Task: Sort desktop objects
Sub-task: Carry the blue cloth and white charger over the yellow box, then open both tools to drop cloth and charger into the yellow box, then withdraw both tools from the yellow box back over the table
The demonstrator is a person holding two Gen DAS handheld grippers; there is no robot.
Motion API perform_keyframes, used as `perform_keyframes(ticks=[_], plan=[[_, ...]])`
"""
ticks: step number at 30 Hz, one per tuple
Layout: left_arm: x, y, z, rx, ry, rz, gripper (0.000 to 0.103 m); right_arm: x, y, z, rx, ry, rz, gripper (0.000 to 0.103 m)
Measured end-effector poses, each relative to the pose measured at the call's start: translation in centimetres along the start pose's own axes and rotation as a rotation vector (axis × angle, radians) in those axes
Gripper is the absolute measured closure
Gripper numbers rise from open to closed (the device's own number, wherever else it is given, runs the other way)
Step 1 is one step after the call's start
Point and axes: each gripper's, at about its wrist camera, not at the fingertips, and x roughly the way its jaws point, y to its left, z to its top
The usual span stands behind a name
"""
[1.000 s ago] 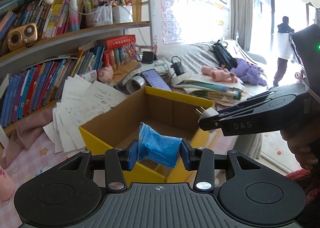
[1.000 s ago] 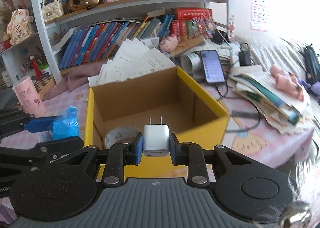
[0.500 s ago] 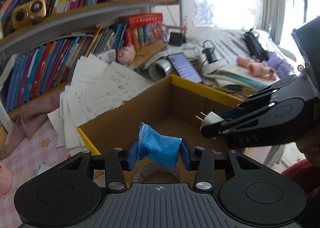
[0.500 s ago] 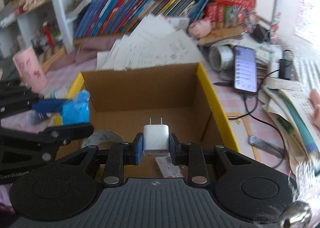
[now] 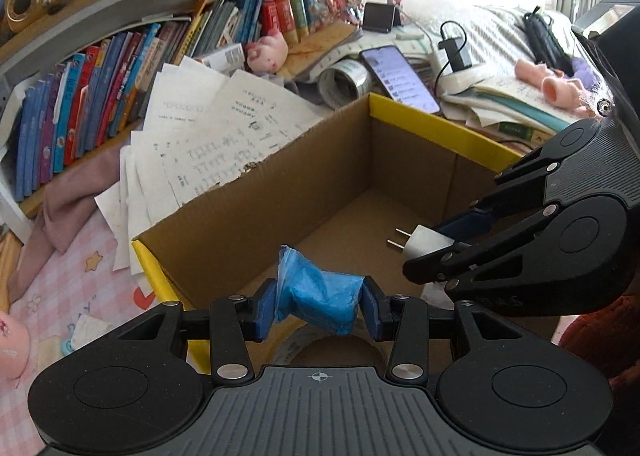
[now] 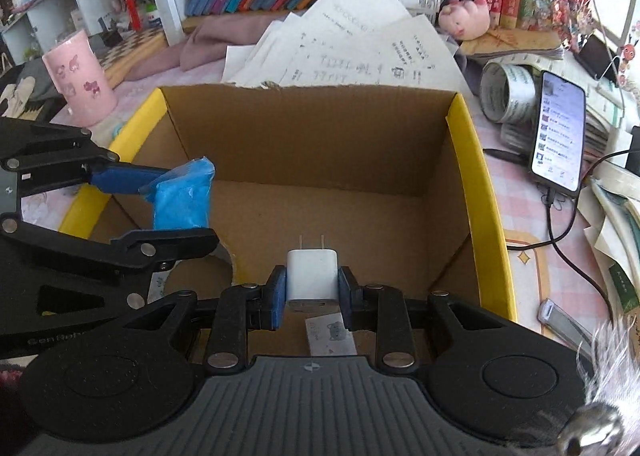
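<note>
My left gripper [image 5: 318,306] is shut on a blue plastic packet [image 5: 318,300] and holds it over the near left part of an open cardboard box with yellow rims [image 5: 436,136]. The packet also shows in the right wrist view [image 6: 182,196]. My right gripper [image 6: 312,292] is shut on a white plug charger [image 6: 312,276], prongs forward, over the box [image 6: 480,192]; the charger shows in the left wrist view [image 5: 424,246]. A tape roll [image 5: 296,344] and a small white card [image 6: 330,336] lie on the box floor.
Loose papers [image 6: 344,48] lean behind the box. A tape roll [image 6: 508,92], a phone [image 6: 558,136] on a cable and stacked books [image 5: 516,112] lie to the right. A pink cup [image 6: 80,80] stands at left. Bookshelves [image 5: 140,56] run behind.
Both grippers have moved forward and down over the box, each still holding its object. The box interior now fills both views.
</note>
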Motion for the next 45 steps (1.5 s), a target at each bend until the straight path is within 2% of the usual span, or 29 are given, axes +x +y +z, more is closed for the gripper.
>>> perform_keyframes(ticks=[7,14,16,18,20,28,45], plan=[[1.1,-0.3,0.2,0.012,0.045,0.003,0.061,0.7,-0.3,-0.2,-0.025,0.031,0.012,0.078],[0.7,-0.4,0.0,0.016,0.027,0.025,0.058,0.6,-0.3,-0.3,-0.021,0.021,0.013,0.078],[0.4,-0.5,-0.1,0.014,0.015,0.035,0.050,0.3,-0.4,-0.4,-0.008,0.001,0.004,0.073],[0.0,-0.5,-0.2,0.015,0.001,0.082,0.033,-0.2,-0.5,-0.4,0.005,-0.022,-0.016,0.067],[-0.5,-0.4,-0.4,0.001,-0.012,0.103,0.026,-0.7,-0.6,-0.4,0.024,-0.046,-0.026,0.063],[-3.3,-0.2,-1.2,-0.003,-0.112,0.127,0.026,-2.8,0.4,-0.6,0.046,-0.132,-0.056,0.059],[-8.5,1.4,-5.9,0.006,-0.224,0.090,0.023,-6.1,6.9,-2.9,0.040,-0.190,-0.159,0.053]])
